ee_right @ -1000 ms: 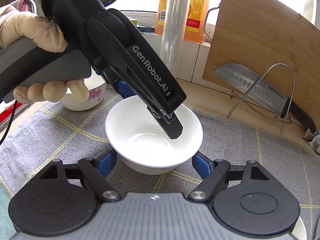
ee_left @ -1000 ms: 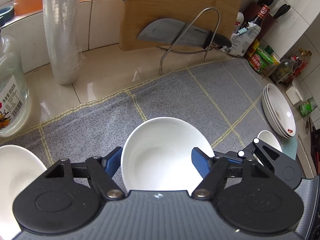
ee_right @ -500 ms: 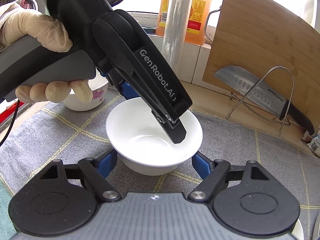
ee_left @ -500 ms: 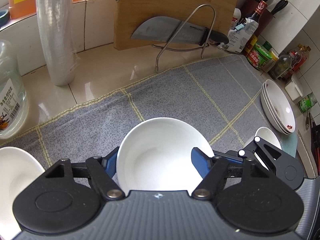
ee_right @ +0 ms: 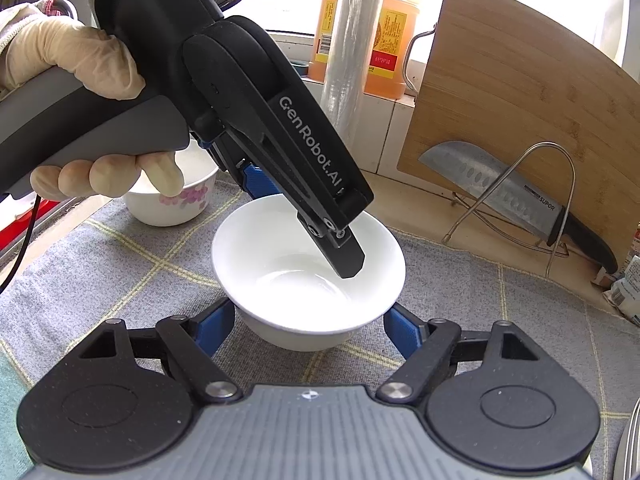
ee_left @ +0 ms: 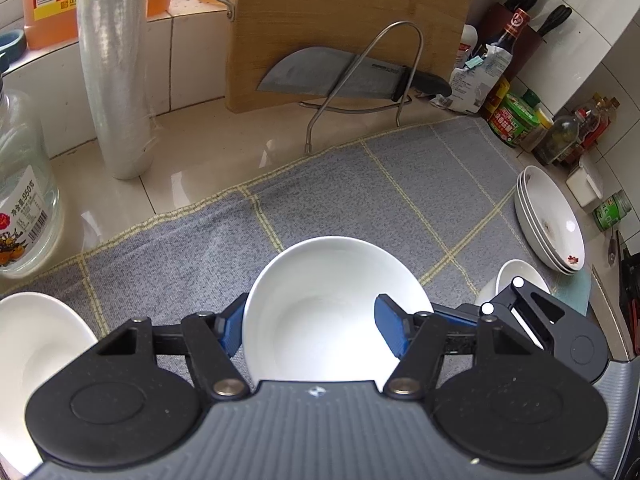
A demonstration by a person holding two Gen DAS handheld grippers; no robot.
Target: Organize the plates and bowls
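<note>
On the grey checked cloth (ee_left: pixel 352 184), the plain white bowl (ee_left: pixel 336 308) is clasped across its near rim by the left gripper (ee_left: pixel 312 326), whose jaws have just been closing, while the right gripper (ee_right: pixel 306 330) is held open astride it, pads apart from it.

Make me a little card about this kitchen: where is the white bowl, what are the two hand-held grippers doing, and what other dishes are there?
white bowl: upright on the grey checked cloth
left hand-held gripper: jaws have just been closing; one finger inside the bowl, one outside its rim
right hand-held gripper: open, bowl just ahead between its fingers
other dishes: flowered bowl and stack of plates, both on the cloth
knife: on a wire rack against the cutting board
</note>
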